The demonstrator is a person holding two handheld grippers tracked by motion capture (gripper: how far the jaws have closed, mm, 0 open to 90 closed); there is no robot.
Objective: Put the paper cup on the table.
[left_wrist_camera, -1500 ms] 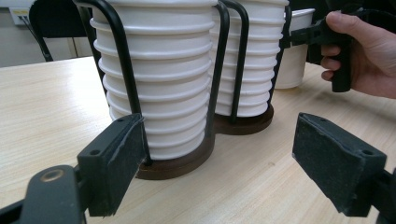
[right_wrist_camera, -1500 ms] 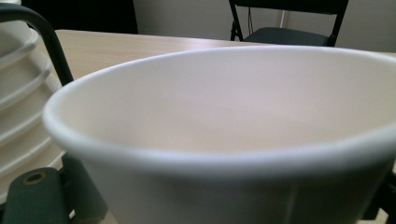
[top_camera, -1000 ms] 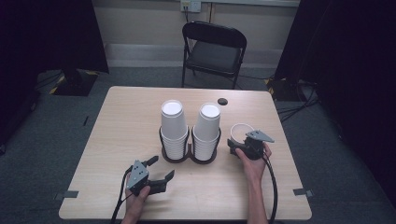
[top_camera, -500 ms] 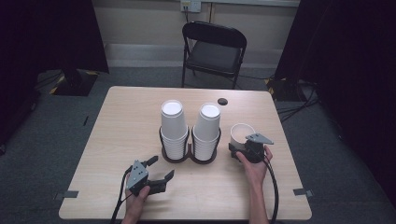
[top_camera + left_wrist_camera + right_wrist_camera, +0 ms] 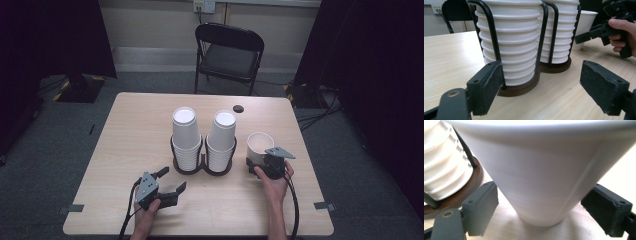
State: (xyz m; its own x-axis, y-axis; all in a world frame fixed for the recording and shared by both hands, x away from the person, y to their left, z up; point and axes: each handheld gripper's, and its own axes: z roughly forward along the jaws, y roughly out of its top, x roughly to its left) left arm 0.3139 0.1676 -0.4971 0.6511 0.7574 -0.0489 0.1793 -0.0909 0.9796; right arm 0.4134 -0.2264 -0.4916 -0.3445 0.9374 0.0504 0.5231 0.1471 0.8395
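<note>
Single paper cup [image 5: 260, 145] stands upright at 3 o'clock of the cup rack [image 5: 202, 162]; right tool [image 5: 541, 216] spread, jaws flanking its base without contact. Likely light, thin-walled, crushable: pinch gently low on the wall. Left tool [image 5: 170, 182] spread, empty.

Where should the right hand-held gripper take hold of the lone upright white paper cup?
On the lower side wall of the upright white paper cup, coming in level from the person's side. The cup narrows toward its base, which sits between the right hand-held gripper's open jaws, clear of the dark brown round-based cup holder beside it.
</note>
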